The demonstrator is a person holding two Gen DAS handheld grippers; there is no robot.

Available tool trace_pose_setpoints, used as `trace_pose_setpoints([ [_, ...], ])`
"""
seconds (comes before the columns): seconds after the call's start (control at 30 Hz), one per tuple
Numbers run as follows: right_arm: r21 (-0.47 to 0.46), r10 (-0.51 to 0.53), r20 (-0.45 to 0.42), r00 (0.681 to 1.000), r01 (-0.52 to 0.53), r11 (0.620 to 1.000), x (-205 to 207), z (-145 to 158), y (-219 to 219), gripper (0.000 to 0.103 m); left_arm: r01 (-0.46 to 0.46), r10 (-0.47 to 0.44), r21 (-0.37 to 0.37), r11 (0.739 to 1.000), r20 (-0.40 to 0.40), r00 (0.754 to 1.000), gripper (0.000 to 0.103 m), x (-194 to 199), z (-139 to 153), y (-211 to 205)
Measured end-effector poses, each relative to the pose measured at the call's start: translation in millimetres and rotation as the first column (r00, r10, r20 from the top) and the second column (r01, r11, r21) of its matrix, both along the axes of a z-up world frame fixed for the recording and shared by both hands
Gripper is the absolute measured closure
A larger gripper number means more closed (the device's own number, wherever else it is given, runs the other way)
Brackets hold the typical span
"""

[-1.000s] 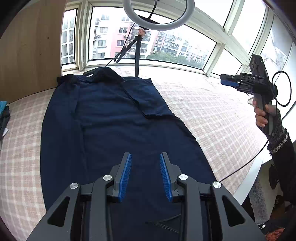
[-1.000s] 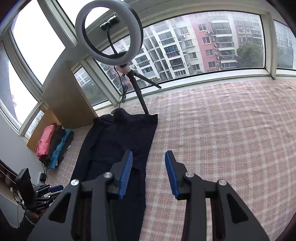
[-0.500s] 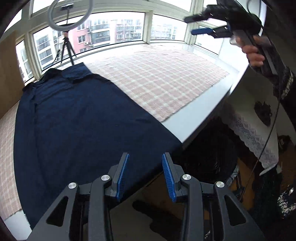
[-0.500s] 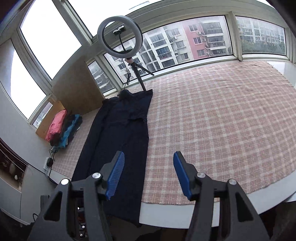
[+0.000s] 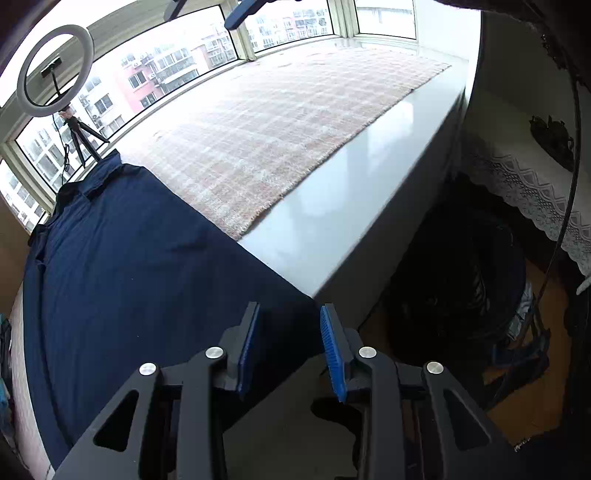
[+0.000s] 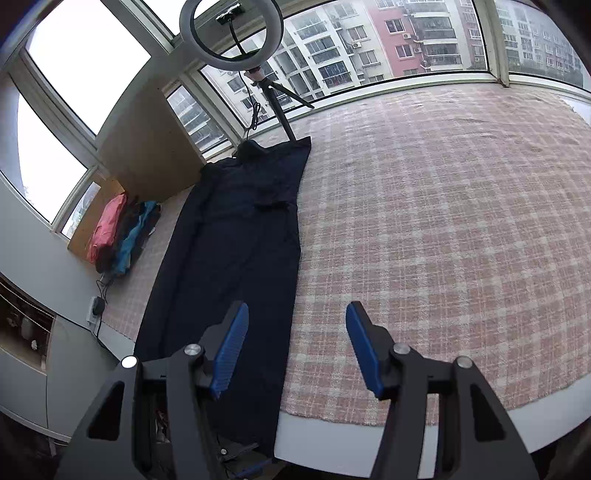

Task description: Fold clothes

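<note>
A long dark navy garment (image 5: 122, 273) lies flat on the pink plaid mat (image 5: 280, 125), its sides folded inward and its hem hanging over the platform's front edge. My left gripper (image 5: 290, 347) is open and empty, just off the hem's right corner at the platform edge. In the right wrist view the garment (image 6: 236, 251) runs from the tripod down to the front edge. My right gripper (image 6: 297, 343) is open and empty, held above the garment's right edge and the mat (image 6: 443, 229). Its blue fingertips (image 5: 240, 14) show at the top of the left wrist view.
A ring light on a tripod (image 6: 236, 37) stands at the garment's far end by the windows. A pile of pink and blue clothes (image 6: 118, 236) lies at the left. The white platform edge (image 5: 351, 206) drops to the floor. A lace-covered table (image 5: 532, 192) stands at the right.
My left gripper has pulled back from above the garment's middle to its hem at the platform edge. My right gripper has risen and drawn back, now looking down at the front edge.
</note>
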State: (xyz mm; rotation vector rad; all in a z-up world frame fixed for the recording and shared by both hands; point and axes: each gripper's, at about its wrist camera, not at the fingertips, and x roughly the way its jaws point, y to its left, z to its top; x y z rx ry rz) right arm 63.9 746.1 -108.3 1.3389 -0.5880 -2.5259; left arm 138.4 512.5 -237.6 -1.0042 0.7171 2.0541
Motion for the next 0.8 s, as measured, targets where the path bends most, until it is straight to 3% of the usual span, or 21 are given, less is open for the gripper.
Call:
trace_pose_setpoints([
  [0.07, 0.014, 0.021, 0.013, 1.0, -0.022, 1.0, -26.1, -6.1, -6.3, 0.048, 0.0, -0.003, 0.053, 0.999, 0.065, 0.998, 0.102, -6.2, 5.4, -4.9],
  [0.17, 0.014, 0.052, 0.039, 0.998, -0.052, 0.999, -77.0, -18.3, -17.5, 0.048, -0.066, 0.045, 0.141, 0.988, 0.148, 0.988, 0.102, -17.6, 17.3, -20.2],
  [0.3, 0.035, 0.075, 0.078, 0.994, -0.078, 0.996, -160.0, -41.5, -35.2, 0.048, -0.206, 0.132, 0.268, 0.941, 0.267, 0.954, 0.102, -32.3, 38.7, -54.3],
  [0.47, 0.037, 0.096, 0.184, 0.978, -0.105, 0.994, -254.4, -90.0, -66.9, 0.048, -0.333, 0.224, 0.309, 0.891, 0.339, 0.914, 0.102, -41.5, 44.2, -88.4],
  [0.63, -0.003, 0.105, 0.256, 0.961, -0.108, 0.994, -299.2, -123.5, -88.2, 0.05, -0.426, 0.288, 0.338, 0.839, 0.388, 0.876, 0.102, -54.7, 40.0, -109.9],
  [0.67, 0.011, 0.099, 0.239, 0.966, -0.105, 0.994, -301.8, -122.5, -91.6, 0.055, -0.439, 0.296, 0.346, 0.83, 0.395, 0.87, 0.102, -56.2, 39.8, -113.1],
  [0.7, 0.031, 0.101, 0.247, 0.964, -0.112, 0.993, -304.9, -122.1, -95.9, 0.079, -0.449, 0.301, 0.354, 0.821, 0.399, 0.866, 0.102, -56.8, 40.2, -115.7],
  [0.73, 0.051, 0.104, 0.258, 0.961, -0.121, 0.991, -308.0, -121.8, -100.2, 0.091, -0.459, 0.307, 0.362, 0.811, 0.404, 0.862, 0.102, -57.3, 40.6, -118.4],
  [0.8, 0.072, 0.096, 0.256, 0.962, -0.118, 0.99, -310.9, -113.3, -106.8, 0.096, -0.48, 0.315, 0.385, 0.788, 0.417, 0.852, 0.102, -56.4, 41.8, -126.0],
])
